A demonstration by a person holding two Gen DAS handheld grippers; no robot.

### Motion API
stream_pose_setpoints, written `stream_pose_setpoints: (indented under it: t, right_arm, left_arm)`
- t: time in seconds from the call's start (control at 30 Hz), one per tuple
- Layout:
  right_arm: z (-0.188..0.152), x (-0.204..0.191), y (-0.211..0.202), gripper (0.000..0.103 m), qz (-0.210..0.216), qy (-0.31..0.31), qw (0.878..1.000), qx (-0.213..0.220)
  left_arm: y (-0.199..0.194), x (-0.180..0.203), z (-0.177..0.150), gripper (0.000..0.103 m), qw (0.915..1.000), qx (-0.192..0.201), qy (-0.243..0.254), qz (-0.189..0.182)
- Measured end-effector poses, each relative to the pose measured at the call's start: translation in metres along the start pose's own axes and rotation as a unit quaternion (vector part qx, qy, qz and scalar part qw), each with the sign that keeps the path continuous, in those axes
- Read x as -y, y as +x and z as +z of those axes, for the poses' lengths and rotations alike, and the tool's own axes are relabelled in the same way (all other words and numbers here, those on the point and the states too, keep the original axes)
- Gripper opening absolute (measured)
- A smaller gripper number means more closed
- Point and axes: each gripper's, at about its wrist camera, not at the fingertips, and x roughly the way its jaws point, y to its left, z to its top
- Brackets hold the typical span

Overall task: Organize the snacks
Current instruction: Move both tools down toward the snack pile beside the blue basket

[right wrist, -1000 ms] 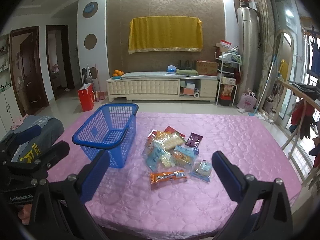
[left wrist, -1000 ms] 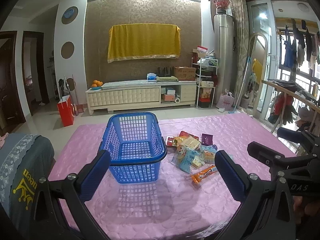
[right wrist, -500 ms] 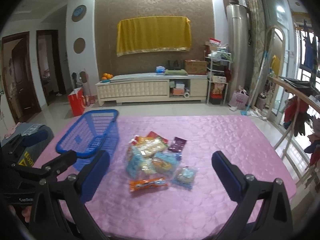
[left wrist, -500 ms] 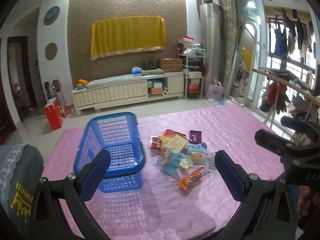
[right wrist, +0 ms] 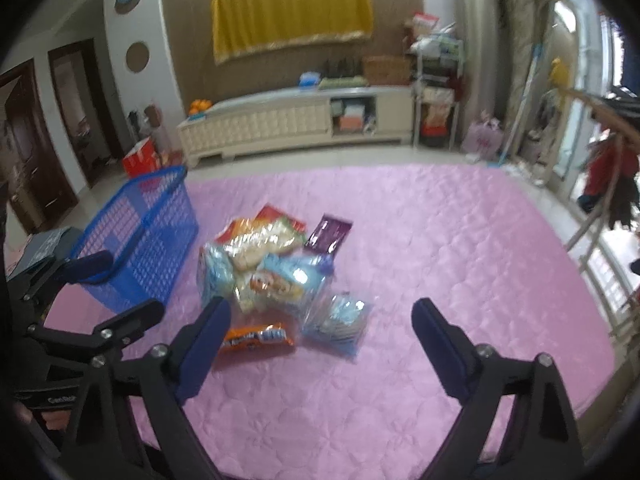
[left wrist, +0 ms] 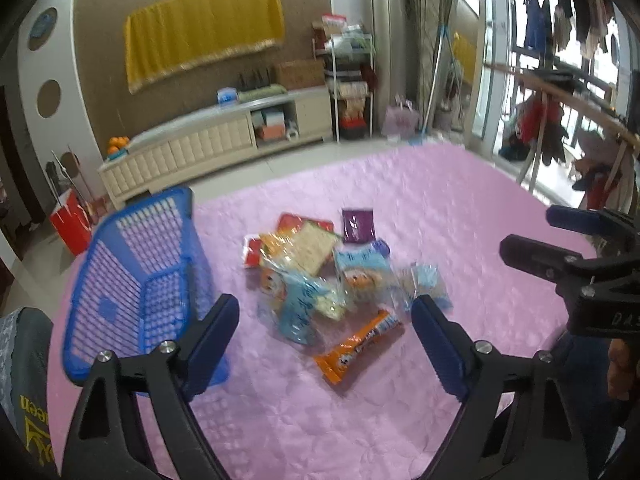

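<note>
Both hand-held grippers, left [left wrist: 325, 322] and right [right wrist: 320, 322], hang released over the counter's [right wrist: 460, 248] near edge; the orange packet [left wrist: 356, 346], long axis crosswise, lies nearest, basket [left wrist: 136, 280] leftward.

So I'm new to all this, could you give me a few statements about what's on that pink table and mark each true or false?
1. The blue basket has snacks in it. False: it looks empty; the snacks lie beside it.
2. The orange snack packet lies at the near edge of the snack pile. True.
3. The left gripper is shut on a packet. False: its jaws are wide open and hold nothing.
4. The right gripper is open. True.
5. A purple packet lies on the far side of the pile. True.
</note>
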Motion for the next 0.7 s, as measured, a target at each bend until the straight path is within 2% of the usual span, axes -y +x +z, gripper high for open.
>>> stream_pose_setpoints:
  t: [0.23, 0.4, 0.57, 0.7]
  right_arm:
    - [0.009, 0.005, 0.054, 0.094, 0.077, -0.065, 0.993, -0.059]
    - [0.014, 0.000, 0.081, 0.094, 0.112, -0.118, 0.984, -0.078]
    - [0.017, -0.010, 0.106, 0.094, 0.144, -0.197, 0.966, -0.090]
    - [0.023, -0.015, 0.129, 0.094, 0.168, -0.238, 0.951, -0.102]
  left_arm:
    - [0.037, 0.000, -0.008, 0.087, 0.9991, -0.039, -0.014, 0.008]
    - [0.060, -0.008, -0.014, 0.087, 0.9968, -0.069, -0.037, 0.012]
    - [0.078, -0.014, -0.014, 0.087, 0.9951, -0.087, -0.046, 0.008]
    - [0.087, -0.014, -0.013, 0.087, 0.9944, -0.094, -0.042, 0.023]
